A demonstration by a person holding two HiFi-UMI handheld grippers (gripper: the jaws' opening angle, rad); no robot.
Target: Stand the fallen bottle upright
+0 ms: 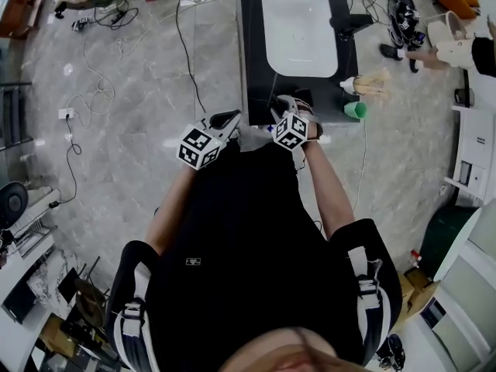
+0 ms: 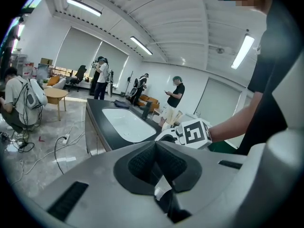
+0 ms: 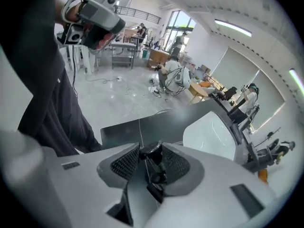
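Note:
A beige bottle (image 1: 370, 84) with a white cap lies on its side at the right edge of the dark counter (image 1: 252, 53). In the right gripper view it shows only as an orange speck (image 3: 262, 175). My right gripper (image 1: 288, 103) hangs over the counter's near edge, well left of the bottle. In its own view the right gripper (image 3: 151, 148) has its jaws apart, with a small black object (image 3: 153, 159) filling the gap and both pads against it. I cannot tell what that object is. My left gripper (image 1: 229, 118) is off the counter's near left corner, and its own view shows the left gripper (image 2: 155, 144) shut on nothing.
A white sink (image 1: 298, 29) fills the counter's middle, with a black faucet (image 1: 349, 25) on its right. A green cup (image 1: 356, 110) stands by the bottle. Cables (image 1: 186, 45) trail over the floor at left. Another person's hand (image 1: 434, 53) reaches in at right.

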